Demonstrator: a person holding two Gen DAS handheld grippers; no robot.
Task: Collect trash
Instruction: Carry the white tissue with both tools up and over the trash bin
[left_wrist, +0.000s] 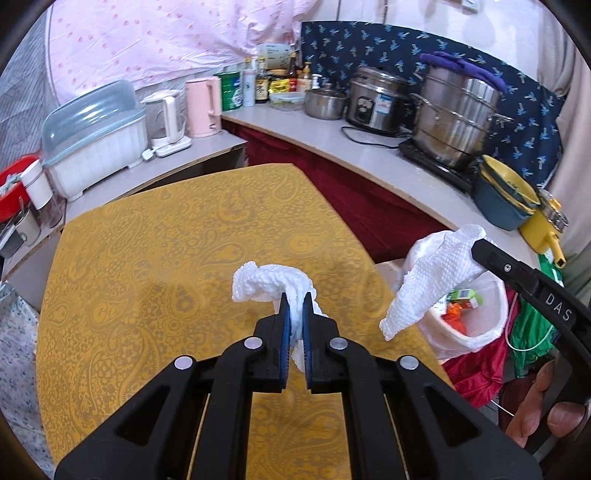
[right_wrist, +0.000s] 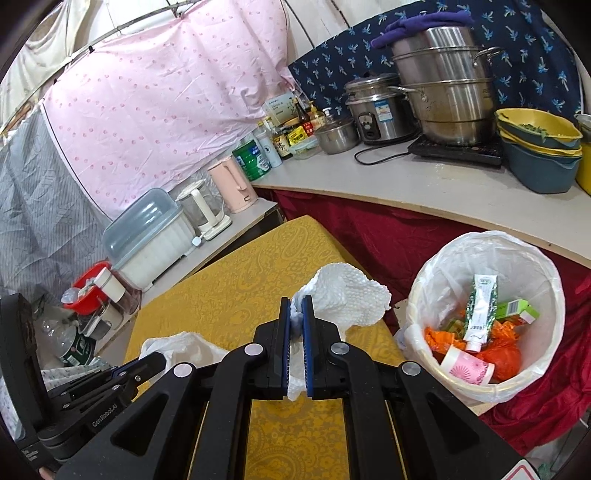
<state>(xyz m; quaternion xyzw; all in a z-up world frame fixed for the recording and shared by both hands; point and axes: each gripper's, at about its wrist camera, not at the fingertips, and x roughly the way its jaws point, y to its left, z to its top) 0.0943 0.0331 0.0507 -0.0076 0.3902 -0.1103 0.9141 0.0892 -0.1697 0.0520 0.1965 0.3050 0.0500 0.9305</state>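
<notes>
My left gripper (left_wrist: 295, 302) is shut on a crumpled white paper towel (left_wrist: 269, 282), held above the yellow patterned table (left_wrist: 166, 258). My right gripper (right_wrist: 296, 306) is shut on a second white paper towel (right_wrist: 347, 295), held above the table's right edge. In the left wrist view that towel (left_wrist: 424, 277) hangs in front of the trash bin (left_wrist: 491, 328). The bin (right_wrist: 436, 273), lined with a white bag, stands on the floor right of the table and holds a tube, cartons, a cup and orange wrappers. The left gripper and its towel (right_wrist: 177, 345) show at lower left in the right wrist view.
A counter (right_wrist: 424, 188) behind the table carries steel pots (right_wrist: 443, 92), a rice cooker (right_wrist: 376, 110), stacked basins (right_wrist: 539, 147), bottles, kettles (left_wrist: 203, 107) and a dish box (left_wrist: 96, 147). Red cloth (right_wrist: 369, 236) hangs below the counter, behind the bin.
</notes>
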